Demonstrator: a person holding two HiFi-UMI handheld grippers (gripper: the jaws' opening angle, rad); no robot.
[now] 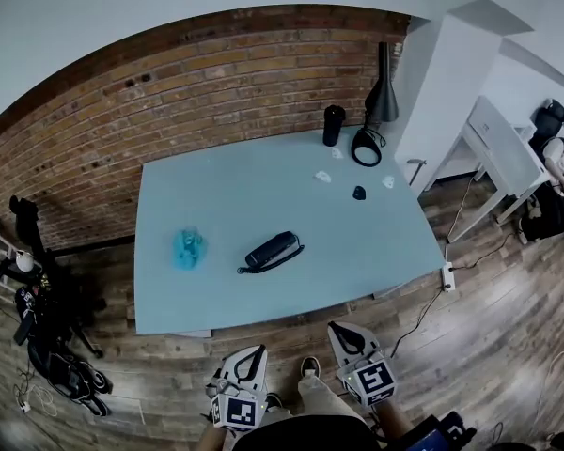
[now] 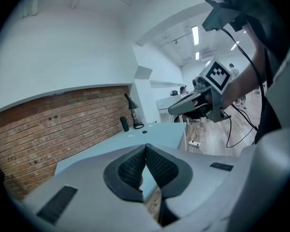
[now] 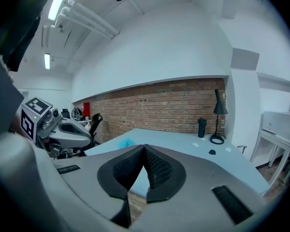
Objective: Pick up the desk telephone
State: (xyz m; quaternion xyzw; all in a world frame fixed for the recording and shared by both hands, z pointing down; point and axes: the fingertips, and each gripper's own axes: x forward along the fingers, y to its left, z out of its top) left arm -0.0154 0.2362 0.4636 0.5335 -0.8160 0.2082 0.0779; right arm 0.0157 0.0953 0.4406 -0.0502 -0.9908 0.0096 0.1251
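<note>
the desk telephone (image 1: 273,250) lies flat on the pale blue counter (image 1: 263,186), a little nearer the near edge than the middle. it is a dark, oblong thing. in the head view its long axis slants from lower left to upper right, so the far end points roughly towards the counter's far right corner and the near end towards the near left. a thin dark cord loops along its near side.

left of it, well apart, stands a small translucent blue object (image 1: 188,248). at the far right corner, by the brick wall (image 1: 216,83), are a black tumbler (image 1: 333,125) and a dark lamp (image 1: 381,97) with a ring-shaped base. a small dark item (image 1: 359,193) and a couple of white scraps (image 1: 323,176) lie in front of these.

the left claw (image 1: 252,355) and the right claw (image 1: 341,332) both hang over the wooden floor (image 1: 470,327), short of the counter's near edge and apart from the telephone. each claw's own view shows its two textured pads pressed together at the tips, with nothing between them.
</note>
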